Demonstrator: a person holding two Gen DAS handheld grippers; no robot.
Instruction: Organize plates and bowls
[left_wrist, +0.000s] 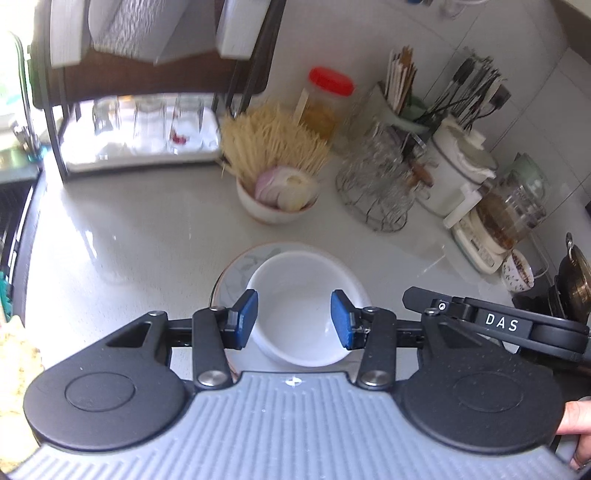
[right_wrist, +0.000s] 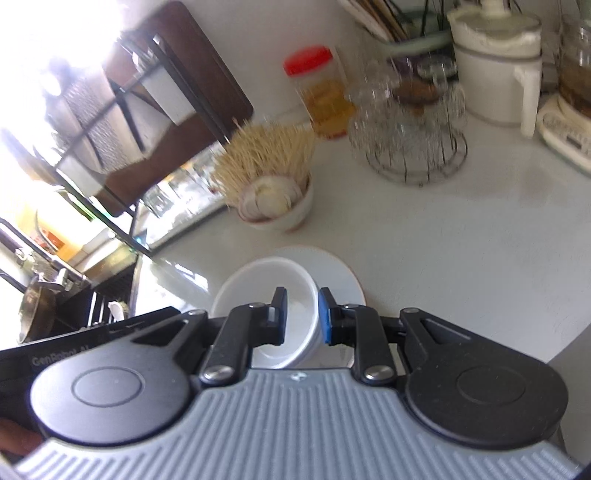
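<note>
**Now the white bowl sits on the plate, with a pad on each side of its wall**

Right now the step in hand looks like the bowl step. The white bowl (left_wrist: 303, 310) sits on a patterned plate (left_wrist: 236, 269), and the plate lies on the pale desk (left_wrist: 147, 221).

The right hand-held gripper (right_wrist: 302, 317) is partly closed. One pad is inside the bowl and one is outside, so the bowl's wall stands between them. I cannot tell if the pads truly press the wall or just sit very near it.

The left hand-held gripper (left_wrist: 294, 319) hangs over the bowl with its blue pads wide apart. It holds nothing.

Behind the bowl stands a small bowl of onion (left_wrist: 284, 195) with a bunch of thin sticks (left_wrist: 273, 144). Near it are a red-lid jar (left_wrist: 327, 103) and a wire rack of glasses (left_wrist: 376, 184). A dark dish rack (left_wrist: 147, 92) stands at the back.

I think the next move needs a firm squeeze on the wall, then a slow, level lift. The bowl looks smooth, so it could slip or tip. The plate may need the left one to hold it down or carry it.
</note>
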